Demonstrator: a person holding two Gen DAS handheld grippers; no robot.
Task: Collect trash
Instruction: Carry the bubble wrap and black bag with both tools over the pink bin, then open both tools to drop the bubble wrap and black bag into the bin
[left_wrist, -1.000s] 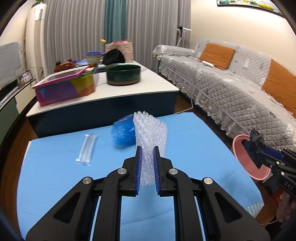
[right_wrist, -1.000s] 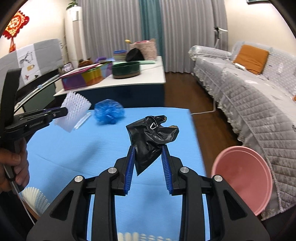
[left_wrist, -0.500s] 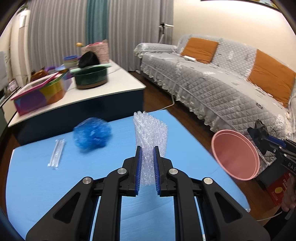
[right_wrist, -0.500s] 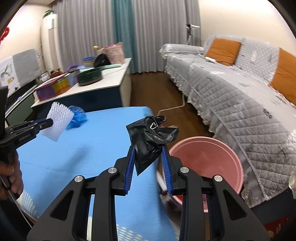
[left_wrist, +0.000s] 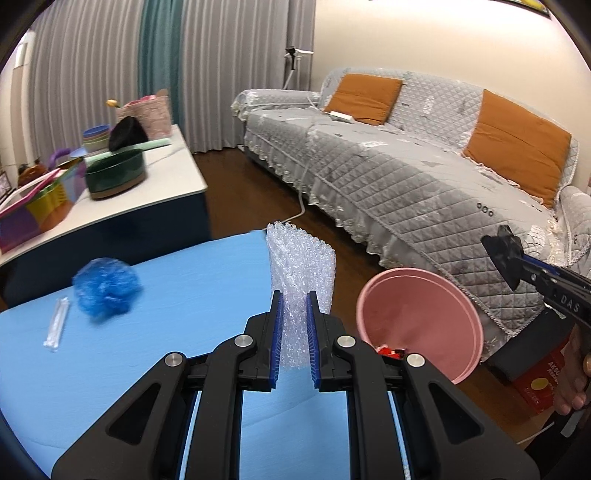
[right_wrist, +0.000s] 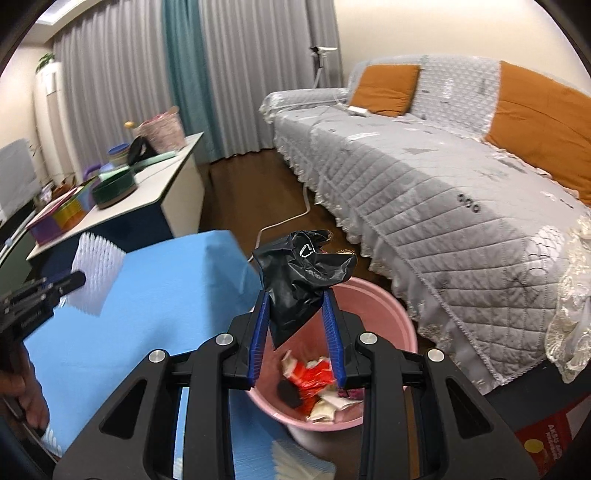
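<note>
Over pink bin (right_wrist: 376, 295), right tool (right_wrist: 295, 314) gripping crumpled blk bag (right_wrist: 299, 273), left tool (left_wrist: 294, 317) clamping bubble wrap (left_wrist: 301, 269)

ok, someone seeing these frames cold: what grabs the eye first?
Both grippers are loaded: the left gripper pinches a sheet of bubble wrap upright over the blue table, and the right gripper holds a crumpled black plastic bag right above the pink bin, which already has scraps inside. A blue mesh ball and a clear wrapper lie on the table.
</note>
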